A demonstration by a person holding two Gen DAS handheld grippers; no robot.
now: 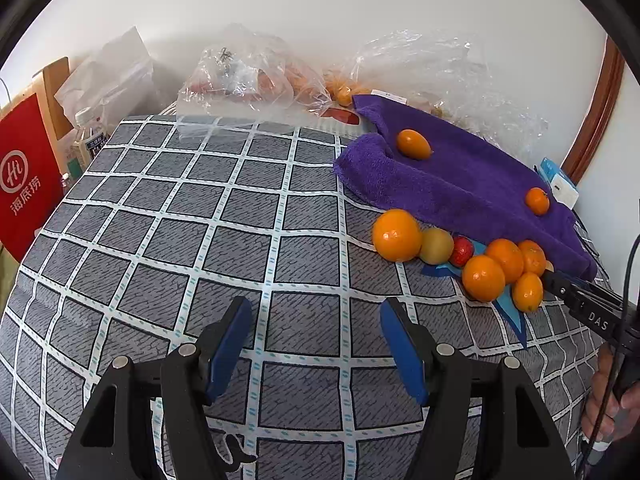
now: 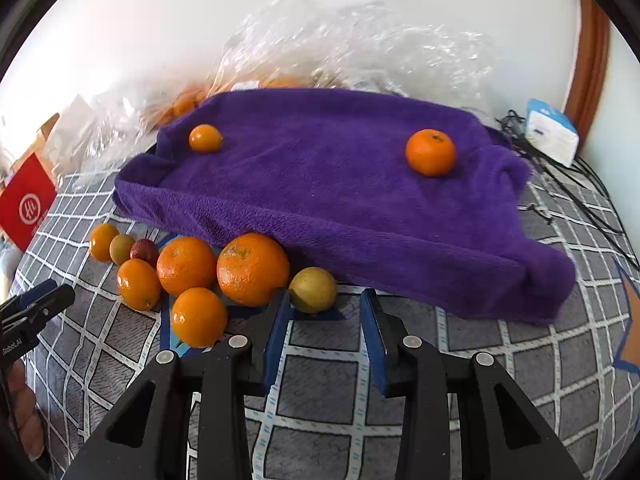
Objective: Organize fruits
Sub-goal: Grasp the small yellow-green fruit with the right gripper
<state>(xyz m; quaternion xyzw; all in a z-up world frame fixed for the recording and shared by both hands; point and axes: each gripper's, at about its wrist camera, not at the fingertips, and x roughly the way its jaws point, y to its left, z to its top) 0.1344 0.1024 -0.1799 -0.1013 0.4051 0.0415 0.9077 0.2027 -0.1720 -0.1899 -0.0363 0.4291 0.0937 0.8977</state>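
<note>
A purple towel (image 2: pixel 340 200) lies on the checked cloth with a kumquat (image 2: pixel 205 138) and a mandarin (image 2: pixel 430 152) on it. Along its front edge sits a cluster of several fruits: a big orange (image 2: pixel 253 269), smaller oranges (image 2: pixel 186 266), a red fruit (image 2: pixel 144 250) and a yellow-green fruit (image 2: pixel 313 289). My right gripper (image 2: pixel 325 300) is open, its tips on either side of the yellow-green fruit; the left pad is almost against it, the right pad clear. My left gripper (image 1: pixel 316 312) is open over bare cloth, left of the cluster (image 1: pixel 483 278) and the towel (image 1: pixel 460 184).
Clear plastic bags (image 1: pixel 248 76) with more fruit lie along the back wall. A red bag (image 1: pixel 26 180) and a bottle (image 1: pixel 90 132) stand at the left. A white-blue box (image 2: pixel 552 132) and black cables (image 2: pixel 580 200) lie at the right. A hand (image 1: pixel 612 396) holds the right gripper.
</note>
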